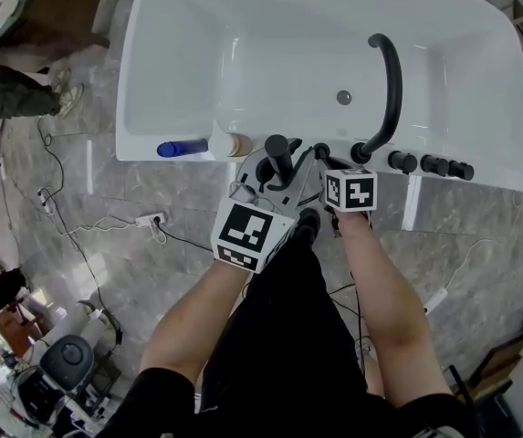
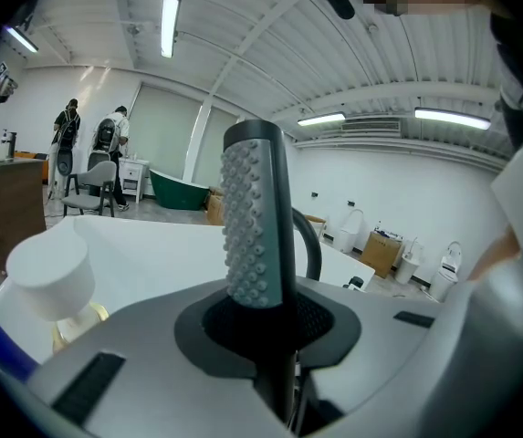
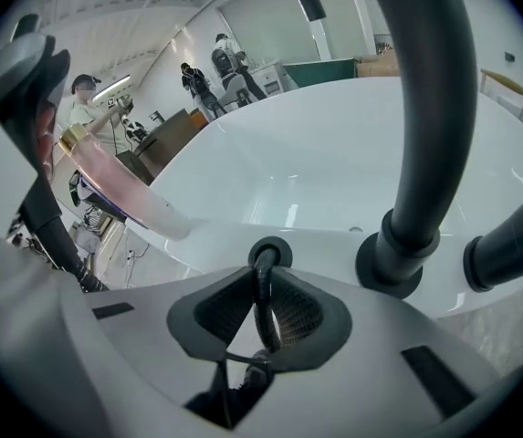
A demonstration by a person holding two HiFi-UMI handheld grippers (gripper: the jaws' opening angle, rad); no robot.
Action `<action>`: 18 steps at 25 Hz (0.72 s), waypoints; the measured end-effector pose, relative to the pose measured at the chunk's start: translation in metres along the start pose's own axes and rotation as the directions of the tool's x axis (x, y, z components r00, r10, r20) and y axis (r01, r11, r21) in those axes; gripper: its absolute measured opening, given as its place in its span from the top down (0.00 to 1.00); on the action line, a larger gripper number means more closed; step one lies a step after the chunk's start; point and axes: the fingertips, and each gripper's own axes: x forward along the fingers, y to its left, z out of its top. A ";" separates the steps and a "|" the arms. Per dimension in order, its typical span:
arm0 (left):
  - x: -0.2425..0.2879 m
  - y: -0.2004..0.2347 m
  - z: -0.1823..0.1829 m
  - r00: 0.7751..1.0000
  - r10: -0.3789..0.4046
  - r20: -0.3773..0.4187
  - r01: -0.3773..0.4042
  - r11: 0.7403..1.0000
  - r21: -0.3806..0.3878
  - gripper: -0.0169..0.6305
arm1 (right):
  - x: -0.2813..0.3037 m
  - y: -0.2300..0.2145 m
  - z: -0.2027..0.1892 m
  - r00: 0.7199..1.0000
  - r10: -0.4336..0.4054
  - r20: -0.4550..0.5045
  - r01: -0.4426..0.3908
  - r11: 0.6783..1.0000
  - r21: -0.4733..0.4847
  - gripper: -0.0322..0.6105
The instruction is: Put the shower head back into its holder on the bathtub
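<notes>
Left gripper [image 2: 261, 328] clamped on shower head [image 2: 254, 217] handle; head upright, nozzles facing gripper's left. Holder [image 3: 268, 250] on tub [image 1: 480, 176] rim, just right of and below left gripper. Head's long axis near vertical, so judged move: shift right, lower. Right gripper [image 3: 261, 322] pinches hose [image 3: 263, 297] just before holder, nearer it.
</notes>
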 end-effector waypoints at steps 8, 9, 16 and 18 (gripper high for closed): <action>0.005 0.003 -0.013 1.000 -0.006 -0.002 0.006 1.000 0.003 0.85 | -0.015 -0.007 -0.021 0.994 0.014 0.108 -0.016 1.000 0.018 0.72; 0.007 0.003 -0.014 1.000 -0.007 -0.001 0.007 1.000 0.004 0.85 | -0.016 -0.010 -0.028 0.993 0.020 0.120 -0.023 1.000 0.020 0.70; 0.020 0.003 -0.022 1.000 -0.020 0.017 0.019 0.999 0.034 0.85 | 0.032 -0.027 -0.094 0.992 0.070 0.104 -0.069 0.998 -0.013 0.58; 0.024 0.003 -0.023 1.000 -0.025 0.017 0.024 0.999 0.032 0.85 | 0.046 -0.036 -0.098 0.995 0.028 0.095 -0.024 0.999 -0.039 0.61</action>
